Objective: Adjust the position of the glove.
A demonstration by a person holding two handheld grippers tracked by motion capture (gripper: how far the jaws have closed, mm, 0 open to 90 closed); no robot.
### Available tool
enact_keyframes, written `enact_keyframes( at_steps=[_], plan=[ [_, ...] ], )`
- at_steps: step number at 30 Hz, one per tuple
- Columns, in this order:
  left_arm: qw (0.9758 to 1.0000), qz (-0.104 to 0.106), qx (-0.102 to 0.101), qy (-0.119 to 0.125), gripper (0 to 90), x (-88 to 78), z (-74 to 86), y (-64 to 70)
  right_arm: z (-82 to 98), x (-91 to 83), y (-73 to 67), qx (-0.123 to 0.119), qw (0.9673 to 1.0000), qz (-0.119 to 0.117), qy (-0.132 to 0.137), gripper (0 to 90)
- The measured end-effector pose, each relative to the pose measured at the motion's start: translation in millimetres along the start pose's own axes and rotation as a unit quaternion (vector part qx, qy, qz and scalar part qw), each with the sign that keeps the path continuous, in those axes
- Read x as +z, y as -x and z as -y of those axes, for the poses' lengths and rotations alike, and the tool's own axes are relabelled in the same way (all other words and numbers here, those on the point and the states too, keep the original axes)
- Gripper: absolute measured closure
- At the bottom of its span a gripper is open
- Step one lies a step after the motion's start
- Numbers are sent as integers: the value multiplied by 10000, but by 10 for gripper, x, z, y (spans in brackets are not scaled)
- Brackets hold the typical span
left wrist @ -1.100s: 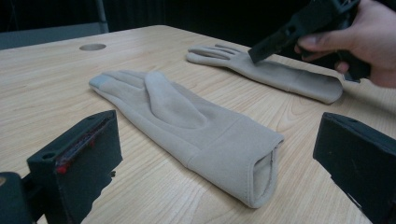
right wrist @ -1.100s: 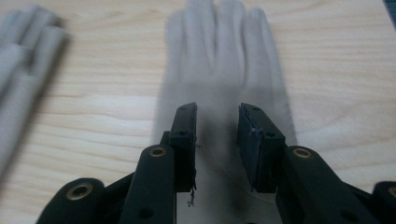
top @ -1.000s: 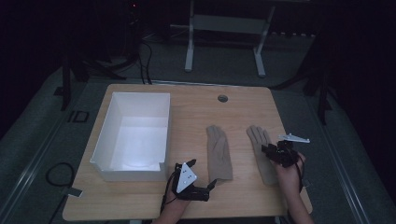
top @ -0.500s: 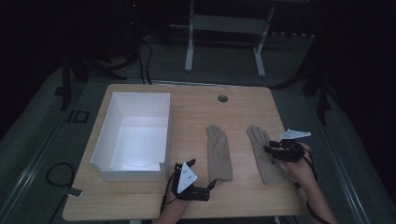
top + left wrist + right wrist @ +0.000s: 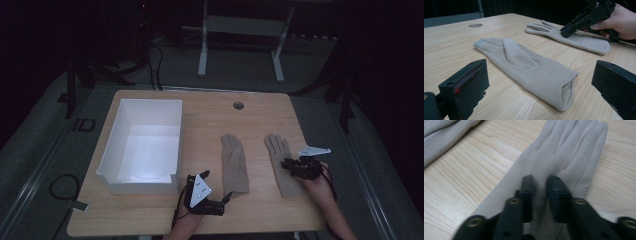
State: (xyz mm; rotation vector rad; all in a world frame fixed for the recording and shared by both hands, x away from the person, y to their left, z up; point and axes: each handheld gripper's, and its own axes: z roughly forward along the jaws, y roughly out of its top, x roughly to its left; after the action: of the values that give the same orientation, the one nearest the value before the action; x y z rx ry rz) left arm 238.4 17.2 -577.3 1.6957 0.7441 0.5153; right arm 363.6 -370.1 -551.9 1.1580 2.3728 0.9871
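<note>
Two beige gloves lie flat on the wooden table, fingers pointing away. My left gripper point(image 5: 226, 199) point(image 5: 540, 87) rests on the table, open wide, with a jaw on each side of the left glove's point(image 5: 234, 162) point(image 5: 524, 62) cuff and touching nothing. My right gripper point(image 5: 287, 164) point(image 5: 540, 182) points down onto the palm of the right glove point(image 5: 281, 150) point(image 5: 564, 147). Its jaws have just been closing and now stand narrow, with a ridge of the glove's fabric pinched between them. The left gripper view shows the right gripper's point(image 5: 565, 32) tip resting on that glove point(image 5: 584, 41).
A white open box point(image 5: 107, 150) stands on the left half of the table. A round cable hole point(image 5: 238, 105) sits near the far edge. A metal stand point(image 5: 240, 25) is on the floor beyond the table. In the right gripper view the other glove point(image 5: 444, 135) lies top left.
My right gripper has moved left and down onto the right glove's palm, and its jaws have drawn closer together. The left gripper and left glove have stayed put.
</note>
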Motion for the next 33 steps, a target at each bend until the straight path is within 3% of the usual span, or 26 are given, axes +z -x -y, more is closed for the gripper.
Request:
enact_keyframes(
  at_steps=[2,9,17,22,27,28,33],
  plan=[
    [10000,0,4,-3,13,0,0,0,-10,1,-26,69,9999,89,-21,818],
    [10000,-7,4,-1,13,2,-1,2,-108,-37,-151,333,9975,625,-28,853],
    [10000,-37,-28,-6,13,-1,0,-2,-460,-337,-325,773,9932,641,586,854],
    [10000,-56,-37,-8,13,-3,1,-7,-673,-435,-558,751,9920,734,707,854],
    [10000,-86,-38,-16,12,-10,3,-11,-855,-464,-779,666,9917,693,855,854],
    [10000,-89,-34,-17,12,-11,3,-12,-936,-454,-874,693,9904,728,954,854],
    [10000,-89,-25,-19,12,-12,3,-10,-1093,-336,-1076,865,9885,662,1053,853]
  ],
)
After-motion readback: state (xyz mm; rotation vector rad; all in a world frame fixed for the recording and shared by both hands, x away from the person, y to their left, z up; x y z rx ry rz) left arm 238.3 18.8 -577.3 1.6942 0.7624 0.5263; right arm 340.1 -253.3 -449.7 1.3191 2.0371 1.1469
